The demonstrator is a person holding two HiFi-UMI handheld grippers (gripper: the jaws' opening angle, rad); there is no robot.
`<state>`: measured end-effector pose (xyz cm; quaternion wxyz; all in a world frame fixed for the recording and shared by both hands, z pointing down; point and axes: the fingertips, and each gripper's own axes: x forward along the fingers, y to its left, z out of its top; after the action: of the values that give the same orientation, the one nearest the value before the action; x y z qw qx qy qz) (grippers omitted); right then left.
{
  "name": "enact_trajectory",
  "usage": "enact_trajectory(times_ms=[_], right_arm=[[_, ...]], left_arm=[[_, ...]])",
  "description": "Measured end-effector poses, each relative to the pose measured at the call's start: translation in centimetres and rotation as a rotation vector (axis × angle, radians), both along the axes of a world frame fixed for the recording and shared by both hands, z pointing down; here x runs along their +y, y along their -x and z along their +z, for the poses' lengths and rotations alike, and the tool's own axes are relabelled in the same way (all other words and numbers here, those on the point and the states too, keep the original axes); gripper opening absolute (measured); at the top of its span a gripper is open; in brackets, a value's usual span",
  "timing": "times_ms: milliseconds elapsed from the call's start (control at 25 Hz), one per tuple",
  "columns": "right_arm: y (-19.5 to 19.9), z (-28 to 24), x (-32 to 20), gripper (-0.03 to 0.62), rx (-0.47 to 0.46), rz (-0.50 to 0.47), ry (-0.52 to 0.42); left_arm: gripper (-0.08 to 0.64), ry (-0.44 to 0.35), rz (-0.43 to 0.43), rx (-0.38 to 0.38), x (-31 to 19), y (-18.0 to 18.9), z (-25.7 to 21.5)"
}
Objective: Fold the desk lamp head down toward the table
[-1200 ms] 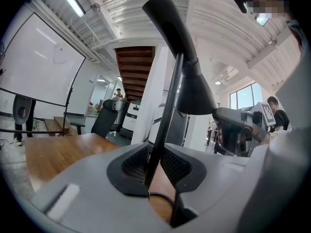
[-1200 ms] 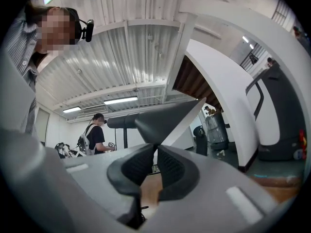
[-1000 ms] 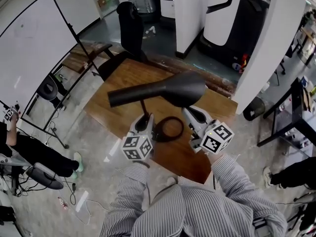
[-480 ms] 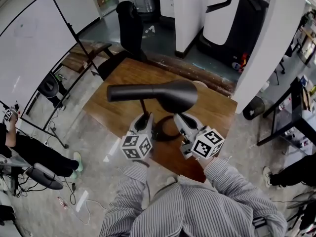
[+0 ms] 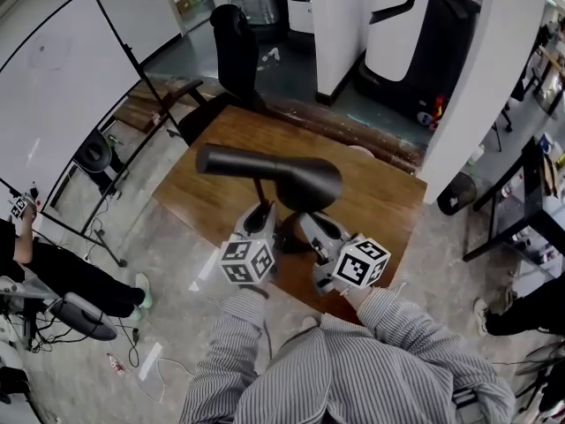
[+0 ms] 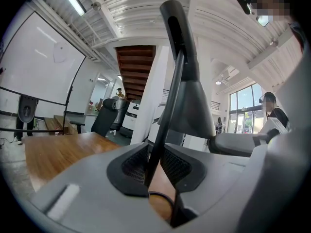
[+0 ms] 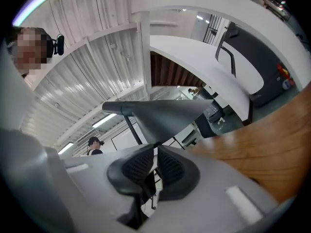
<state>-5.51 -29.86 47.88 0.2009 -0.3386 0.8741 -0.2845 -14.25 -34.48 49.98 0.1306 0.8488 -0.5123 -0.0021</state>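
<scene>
The lamp stem (image 5: 258, 193) rises from the table (image 5: 388, 201) near its front edge, with the lamp head (image 5: 274, 173) lying across above it. The left hand-held gripper (image 5: 262, 212) clamps the stem; just to its right, the right hand-held gripper (image 5: 305, 222) pinches the head's rim. A whiteboard (image 5: 62, 95) stands left of the table and a chair (image 5: 234, 51) behind it.
</scene>
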Motion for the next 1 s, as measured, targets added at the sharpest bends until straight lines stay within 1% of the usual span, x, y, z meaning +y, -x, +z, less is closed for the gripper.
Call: enact_trajectory(times_ms=[160,360,520,640,800,920,1000], right_arm=[[0.3,0.1,0.0,0.025,-0.011,-0.006,0.013],[0.9,0.1,0.1,0.025,0.032,-0.006,0.008],[0.8,0.3,0.2,0.025,0.057,-0.014,0.004],[0.6,0.4,0.3,0.026,0.095,-0.027,-0.009],[0.7,0.4,0.3,0.026,0.149,-0.044,-0.007],[0.3,0.5,0.8,0.026,0.195,-0.036,-0.022],[0.2,0.8,1.4,0.026,0.234,-0.033,-0.023]], left_arm=[[0.055,-0.001,-0.002,0.0,-0.1,0.0,-0.1],[0.057,0.004,0.004,-0.003,-0.1,0.3,-0.1],[0.061,0.005,0.005,0.01,-0.1,0.2,0.0],[0.066,0.011,0.007,0.018,0.0,0.0,0.0],[0.091,0.007,-0.01,0.055,0.7,0.6,-0.5],[0.097,-0.011,-0.039,0.054,1.9,1.3,-0.7],[0.095,-0.006,-0.048,0.058,3.1,1.4,-0.6]])
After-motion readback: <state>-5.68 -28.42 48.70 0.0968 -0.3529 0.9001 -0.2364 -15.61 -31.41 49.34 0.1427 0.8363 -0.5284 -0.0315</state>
